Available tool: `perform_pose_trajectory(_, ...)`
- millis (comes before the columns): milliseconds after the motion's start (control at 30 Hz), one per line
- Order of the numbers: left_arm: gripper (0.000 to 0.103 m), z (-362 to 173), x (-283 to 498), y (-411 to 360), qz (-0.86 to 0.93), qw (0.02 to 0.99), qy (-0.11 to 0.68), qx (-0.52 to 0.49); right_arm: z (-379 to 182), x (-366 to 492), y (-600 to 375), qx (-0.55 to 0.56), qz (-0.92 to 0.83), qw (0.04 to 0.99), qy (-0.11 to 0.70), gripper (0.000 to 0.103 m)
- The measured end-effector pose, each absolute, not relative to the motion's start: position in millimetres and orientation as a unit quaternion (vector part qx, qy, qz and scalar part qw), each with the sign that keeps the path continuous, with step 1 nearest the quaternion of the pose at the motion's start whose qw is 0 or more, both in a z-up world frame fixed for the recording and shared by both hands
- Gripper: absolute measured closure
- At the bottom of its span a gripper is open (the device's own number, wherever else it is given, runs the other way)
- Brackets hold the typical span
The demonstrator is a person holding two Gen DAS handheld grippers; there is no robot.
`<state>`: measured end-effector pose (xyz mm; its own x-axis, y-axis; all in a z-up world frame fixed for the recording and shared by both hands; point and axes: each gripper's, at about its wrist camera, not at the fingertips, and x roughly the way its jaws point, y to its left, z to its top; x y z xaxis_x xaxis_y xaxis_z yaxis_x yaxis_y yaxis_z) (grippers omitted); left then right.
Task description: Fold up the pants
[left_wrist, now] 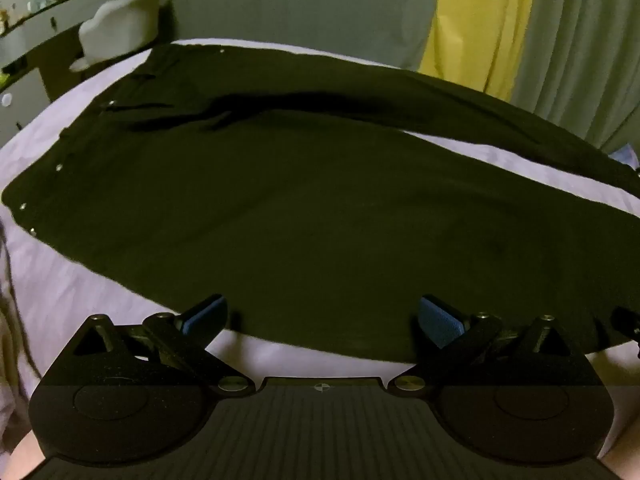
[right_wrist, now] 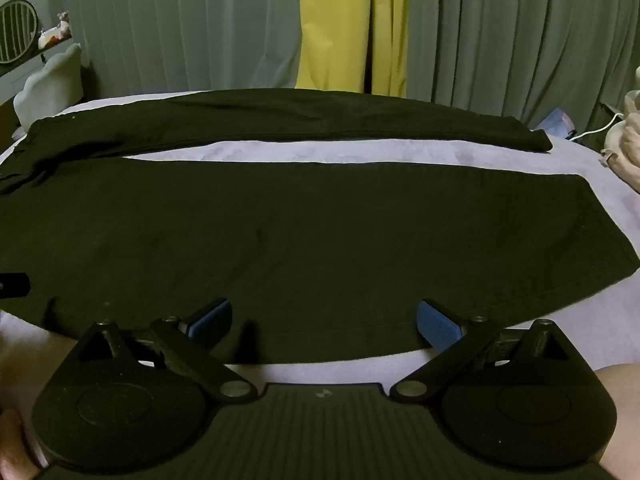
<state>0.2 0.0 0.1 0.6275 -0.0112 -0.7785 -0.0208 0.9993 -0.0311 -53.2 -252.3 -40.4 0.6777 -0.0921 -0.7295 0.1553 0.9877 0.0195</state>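
At the far left, a shelf (left_wrist: 24, 20) carries a round slatted fan (right_wrist: 16, 28) and small clutter too blurred to name. Below it stands a pale, scallop-topped cushioned chair (left_wrist: 120, 20), just beside the bed's corner.

The pants (left_wrist: 300, 208) lie flat on the bed (left_wrist: 80, 292), which is covered in a soft lilac sheet with a faintly mottled nap. The fabric is black, matte and finely woven. The waistband sits at your left, marked by small metal rivets; the two legs run rightward and part, leaving a wedge of sheet between them. The nearer leg ends in a stitched hem at the right; the farther leg ends near the bed's far edge.

Your left gripper (left_wrist: 322, 322) hovers over the near edge of the pants at the thigh, jaws spread wide, nothing between the blue ribbed pads (left_wrist: 438, 322). Your right gripper (right_wrist: 323, 322) hovers over the near leg's lower edge, jaws likewise spread wide and empty.

Behind the bed hang pleated grey-green curtains (right_wrist: 180, 28) with a yellow panel (right_wrist: 340, 24) between them. At the far right, a white cable (right_wrist: 596, 130) and a pale rumpled heap (right_wrist: 628, 148) lie at the bed's edge.
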Motion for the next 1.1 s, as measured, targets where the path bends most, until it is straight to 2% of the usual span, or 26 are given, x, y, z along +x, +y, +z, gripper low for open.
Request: perform_pose_trajectory(1100, 0.0, -7, 4, 7, 0.011, 0.898, 0.439, -0.029, -40, -55, -261, 0.048, -0.067, 0.912, 0.401, 0.004)
